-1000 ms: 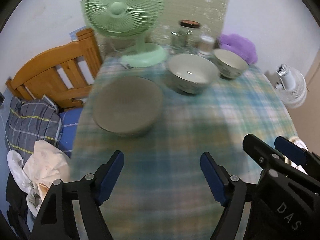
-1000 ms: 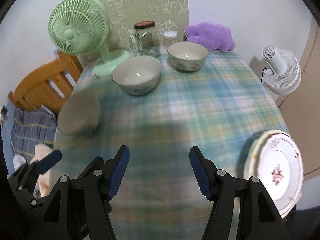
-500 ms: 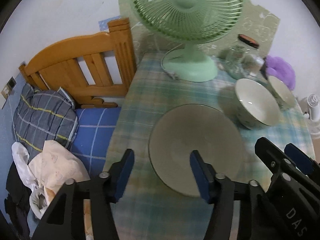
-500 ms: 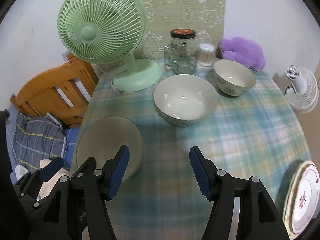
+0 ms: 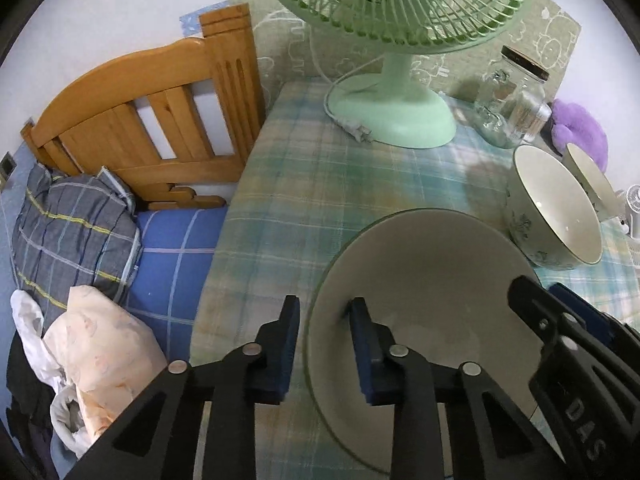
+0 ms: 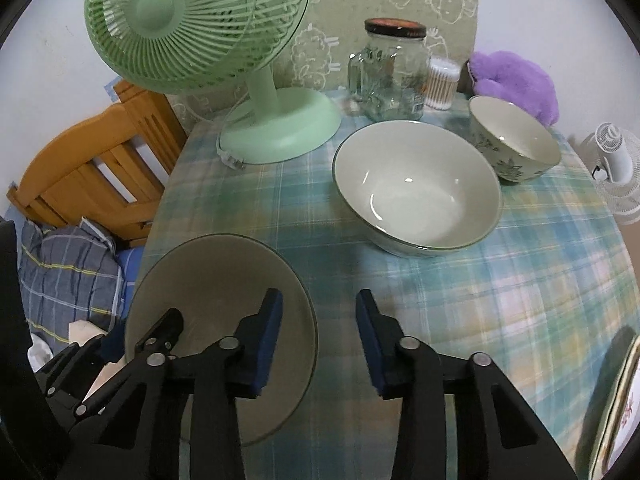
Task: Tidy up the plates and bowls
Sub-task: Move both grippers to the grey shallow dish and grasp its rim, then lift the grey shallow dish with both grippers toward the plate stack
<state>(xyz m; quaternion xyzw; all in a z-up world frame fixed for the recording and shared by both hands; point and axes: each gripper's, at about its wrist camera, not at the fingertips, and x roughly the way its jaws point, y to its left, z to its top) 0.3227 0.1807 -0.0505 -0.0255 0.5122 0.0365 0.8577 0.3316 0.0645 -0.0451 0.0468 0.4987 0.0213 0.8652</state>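
A plain grey-green plate (image 5: 420, 280) (image 6: 216, 276) lies at the near left corner of the checked table (image 6: 500, 300). My left gripper (image 5: 325, 308) straddles the plate's left rim, one pad outside and one over the dish. Its jaws are closing, with a thin gap still showing. My right gripper (image 6: 318, 300) straddles the right rim and is closing too, its pads clearly apart. A large pale bowl (image 6: 416, 184) and a smaller flowered bowl (image 6: 516, 140) stand behind. A flowered plate stack (image 6: 624, 400) peeks in at the table's right edge.
A green desk fan (image 6: 280, 128), a glass jar (image 6: 394, 68), a tub of cotton swabs (image 6: 442, 84) and a purple plush (image 6: 516, 76) line the back. A wooden headboard (image 5: 140, 120) and a bed with bedding lie just left of the table. A white fan (image 6: 616, 160) stands off to the right.
Both grippers have swung left across the table and come down onto the grey-green plate. Their jaws have narrowed around its opposite rims.
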